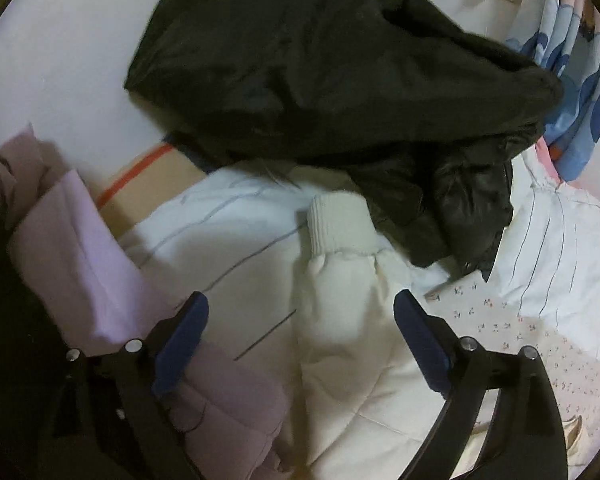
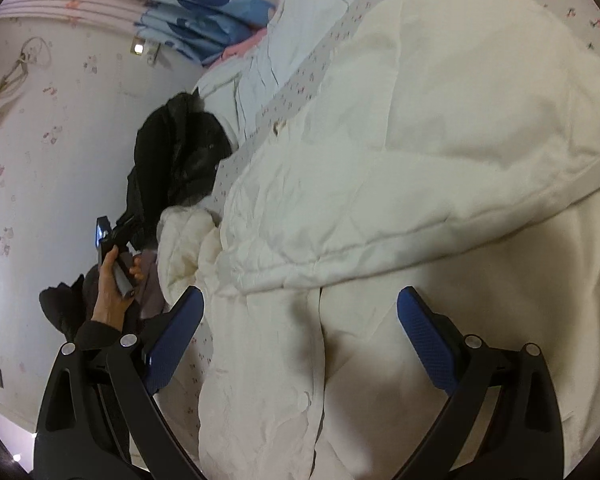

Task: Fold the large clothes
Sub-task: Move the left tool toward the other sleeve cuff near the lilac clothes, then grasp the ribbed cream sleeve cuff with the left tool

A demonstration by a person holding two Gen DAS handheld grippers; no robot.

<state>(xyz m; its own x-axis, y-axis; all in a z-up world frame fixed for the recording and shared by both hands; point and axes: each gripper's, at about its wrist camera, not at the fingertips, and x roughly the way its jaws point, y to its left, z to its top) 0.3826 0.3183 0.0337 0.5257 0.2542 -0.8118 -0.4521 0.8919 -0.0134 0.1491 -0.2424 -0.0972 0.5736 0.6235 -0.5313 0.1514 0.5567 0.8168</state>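
Observation:
A large cream-white padded jacket (image 2: 400, 152) lies spread on the bed. In the left wrist view its sleeve (image 1: 340, 280) with a ribbed cuff (image 1: 336, 220) runs up between my left gripper's fingers. My left gripper (image 1: 300, 312) is open and hovers just over the sleeve, empty. My right gripper (image 2: 300, 304) is open and empty above the jacket's body, near a folded edge. The left gripper, held in a hand (image 2: 112, 280), also shows at the left of the right wrist view.
A black jacket (image 1: 320, 80) is heaped by the wall behind the sleeve and also shows in the right wrist view (image 2: 172, 160). Lilac folded clothes (image 1: 80, 260) lie at the left. A white striped quilt (image 1: 560, 240) and flowered sheet (image 1: 520, 340) cover the bed. Blue curtains (image 1: 580, 80) hang at the right.

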